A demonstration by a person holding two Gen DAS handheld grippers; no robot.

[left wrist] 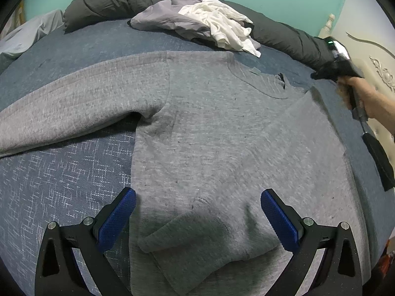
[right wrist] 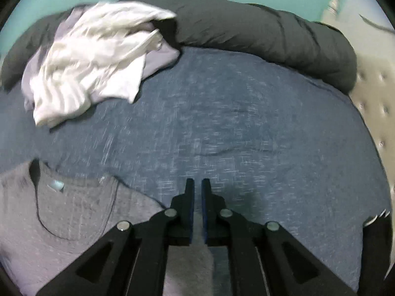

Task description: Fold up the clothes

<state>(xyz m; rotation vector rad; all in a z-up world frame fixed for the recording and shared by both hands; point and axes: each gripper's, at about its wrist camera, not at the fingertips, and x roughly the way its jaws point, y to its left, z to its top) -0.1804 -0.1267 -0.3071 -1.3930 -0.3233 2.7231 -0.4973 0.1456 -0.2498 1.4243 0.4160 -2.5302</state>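
Observation:
A grey sweatshirt [left wrist: 209, 128] lies flat on the blue bed cover [left wrist: 61, 185], its left sleeve stretched out to the left. The other sleeve is folded in over the body, and its cuff [left wrist: 177, 234] rests between the blue pads of my left gripper [left wrist: 197, 197], which hovers wide open above the lower part. A hand [left wrist: 365, 101] holds my right gripper [left wrist: 314, 75] by the sweatshirt's right shoulder. In the right wrist view that gripper [right wrist: 197, 187] is shut, with nothing seen between its fingers. It sits over the bed cover [right wrist: 246, 135], just right of the collar [right wrist: 74, 197].
Behind the sweatshirt a crumpled white garment [left wrist: 222, 22] lies on a lilac one [left wrist: 163, 17]. A rolled dark duvet [left wrist: 111, 0] runs along the far side of the bed. A cream padded headboard [left wrist: 380, 74] stands at the right edge.

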